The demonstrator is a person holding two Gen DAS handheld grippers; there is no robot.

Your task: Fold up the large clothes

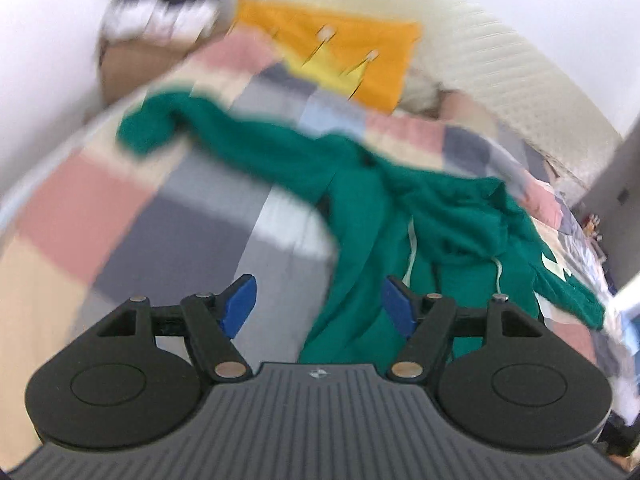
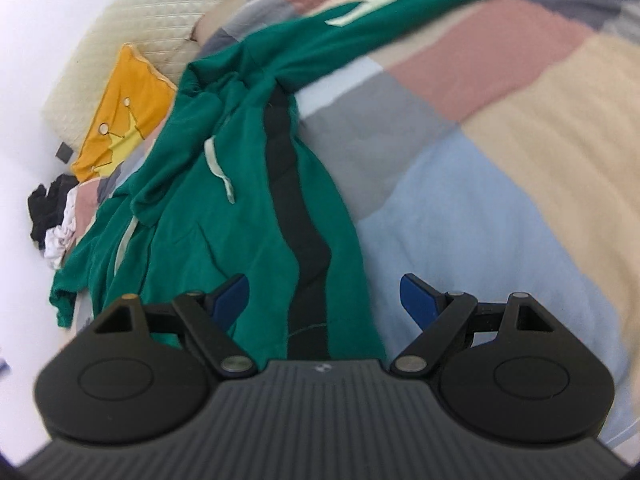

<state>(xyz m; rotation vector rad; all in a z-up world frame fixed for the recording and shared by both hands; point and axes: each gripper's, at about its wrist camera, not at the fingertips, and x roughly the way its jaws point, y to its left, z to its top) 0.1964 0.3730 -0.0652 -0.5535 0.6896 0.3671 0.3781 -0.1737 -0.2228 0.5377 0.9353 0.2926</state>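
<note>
A green hoodie (image 1: 360, 216) with pale drawstrings lies crumpled on a patchwork bedspread (image 1: 120, 208). One sleeve (image 1: 160, 124) stretches toward the far left. My left gripper (image 1: 318, 306) hovers above the bedspread at the hoodie's left edge, jaws open, nothing between the blue pads (image 1: 240, 306). In the right wrist view the hoodie (image 2: 224, 216) shows a dark stripe (image 2: 298, 232) down its side and a sleeve with a pale mark (image 2: 372, 4) reaching to the upper right. My right gripper (image 2: 324, 300) hangs open over the hoodie's near hem, pads apart from the cloth.
An orange pillow with a yellow crown (image 1: 336, 52) leans against a cream quilted headboard (image 1: 460, 48). A pile of dark and white clothes (image 2: 54, 216) lies beside the bed near the white wall. Pale blue and beige patches of the bedspread (image 2: 500, 208) spread to the right.
</note>
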